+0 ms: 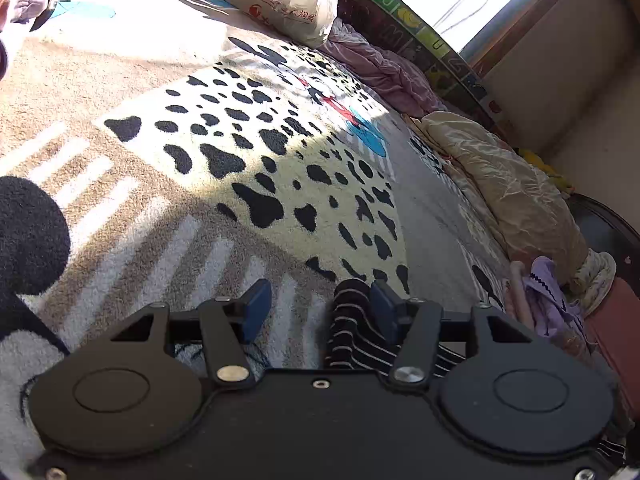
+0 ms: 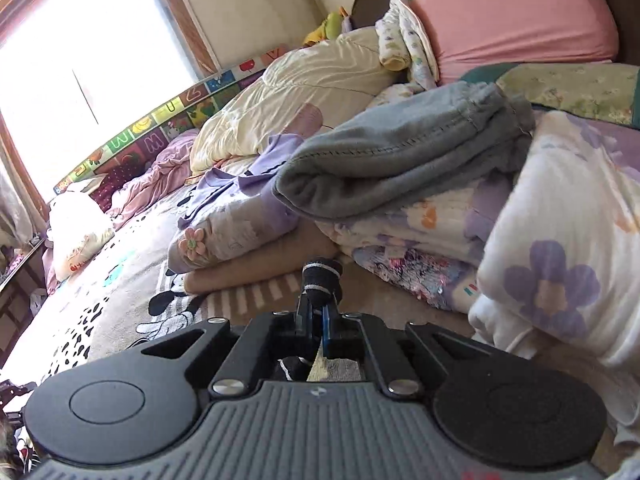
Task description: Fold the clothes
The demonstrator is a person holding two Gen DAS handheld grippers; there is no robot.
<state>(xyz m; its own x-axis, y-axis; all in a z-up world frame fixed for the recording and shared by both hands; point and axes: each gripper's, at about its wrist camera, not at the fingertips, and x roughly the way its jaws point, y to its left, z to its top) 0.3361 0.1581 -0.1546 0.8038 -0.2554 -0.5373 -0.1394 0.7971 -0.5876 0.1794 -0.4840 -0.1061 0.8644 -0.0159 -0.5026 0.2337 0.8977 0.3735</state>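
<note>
A black garment with thin white stripes [image 1: 352,328] lies on the bed blanket under my left gripper [image 1: 318,306], bunched against its right fingertip [image 1: 382,304]. The left jaws stand wide apart and grip nothing. My right gripper [image 2: 316,320] is shut on a fold of the same striped black cloth [image 2: 322,276], which sticks up past the fingertips just above the blanket. A stack of folded clothes, with a grey piece [image 2: 400,152] on top of floral and lilac ones, lies just beyond the right gripper.
The bed is covered by a fleece blanket [image 1: 240,152] with black spots and cartoon prints. A white plastic bag [image 1: 288,0] sits at the far end. A cream quilt [image 1: 500,184], pink bedding [image 1: 384,68], a pink pillow [image 2: 512,12] and a colourful letter-print barrier [image 2: 160,120] line the sides.
</note>
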